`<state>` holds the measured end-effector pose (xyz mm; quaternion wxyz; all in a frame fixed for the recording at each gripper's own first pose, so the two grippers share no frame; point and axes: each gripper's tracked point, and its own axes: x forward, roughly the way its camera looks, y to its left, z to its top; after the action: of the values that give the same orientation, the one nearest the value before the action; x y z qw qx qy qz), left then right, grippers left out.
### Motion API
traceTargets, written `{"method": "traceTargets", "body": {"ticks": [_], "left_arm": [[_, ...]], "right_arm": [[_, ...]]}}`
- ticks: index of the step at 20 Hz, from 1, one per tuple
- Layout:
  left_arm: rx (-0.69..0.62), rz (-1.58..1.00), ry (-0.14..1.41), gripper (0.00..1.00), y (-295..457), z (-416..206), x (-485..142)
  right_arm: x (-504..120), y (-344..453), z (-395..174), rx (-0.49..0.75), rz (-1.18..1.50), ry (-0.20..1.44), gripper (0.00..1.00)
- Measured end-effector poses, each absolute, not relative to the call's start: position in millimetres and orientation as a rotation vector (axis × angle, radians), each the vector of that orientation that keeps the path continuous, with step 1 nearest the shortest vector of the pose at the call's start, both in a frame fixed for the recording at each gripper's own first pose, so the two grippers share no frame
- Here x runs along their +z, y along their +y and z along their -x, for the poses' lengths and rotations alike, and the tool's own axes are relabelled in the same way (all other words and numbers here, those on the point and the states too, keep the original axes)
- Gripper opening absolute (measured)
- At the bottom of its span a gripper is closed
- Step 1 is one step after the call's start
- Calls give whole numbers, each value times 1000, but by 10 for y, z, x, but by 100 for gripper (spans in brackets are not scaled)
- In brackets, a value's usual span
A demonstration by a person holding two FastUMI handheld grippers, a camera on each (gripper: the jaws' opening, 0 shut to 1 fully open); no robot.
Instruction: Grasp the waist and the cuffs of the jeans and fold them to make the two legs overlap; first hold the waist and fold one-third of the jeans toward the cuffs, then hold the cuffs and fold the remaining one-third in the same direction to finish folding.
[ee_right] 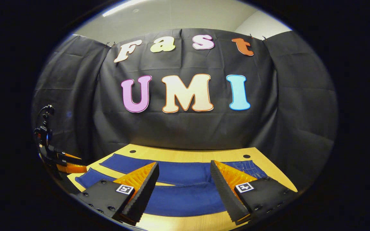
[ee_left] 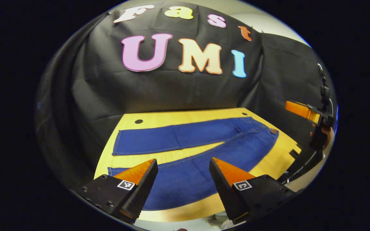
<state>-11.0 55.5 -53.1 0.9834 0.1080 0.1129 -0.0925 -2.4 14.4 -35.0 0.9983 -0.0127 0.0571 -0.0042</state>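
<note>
Both spread tools, left tool [ee_left: 183, 183] and right tool [ee_right: 185, 189], hover above the jeans [ee_left: 204, 141], whose long axis runs nine to three o'clock.

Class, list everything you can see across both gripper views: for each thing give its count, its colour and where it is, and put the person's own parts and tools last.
jeans: one pair, dark blue, spread flat on the table, legs apart in a V, waist toward the right of the left gripper view.
table: one, light yellowish wood, under the jeans, with small dark round holes near its far edge.
booth wall: black cloth, hanging behind and beside the table.
room wall: pale, above the cloth.
left gripper: one, jaws open, above the near leg of the jeans.
right gripper: one, jaws open, above the jeans.
hand: one, holding the right gripper at the right edge of the left gripper view.
</note>
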Motion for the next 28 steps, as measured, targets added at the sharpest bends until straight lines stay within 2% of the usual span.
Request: {"method": "traceTargets", "body": {"ticks": [6, 8, 13, 15, 19, 27, 28], "left_arm": [[-371, -394, 574, 95, 1055, 390, -1411], [-386, -440, 695, 95, 1305, 448, -1666], [-490, -622, 879, 95, 1554, 466, -1930], [-520, -709, 940, 97, 1668, 464, -2010], [-559, -829, 995, 94, 1724, 488, -2077], [-574, -881, 1059, 93, 1734, 493, -2157], [-575, -878, 1077, 90, 1742, 492, -2157]], "right_arm": [[-658, 179, 161, -3, 83, 201, 99], [-762, 188, 192, 2, 96, 228, 99], [-991, 192, 260, 11, 119, 291, 100], [-1056, 169, 284, 8, 120, 308, 100], [-1146, 49, 342, -21, 113, 342, 100], [-1100, -411, 357, -104, 139, 354, 99], [-1092, -456, 344, -110, 133, 353, 99]]}}
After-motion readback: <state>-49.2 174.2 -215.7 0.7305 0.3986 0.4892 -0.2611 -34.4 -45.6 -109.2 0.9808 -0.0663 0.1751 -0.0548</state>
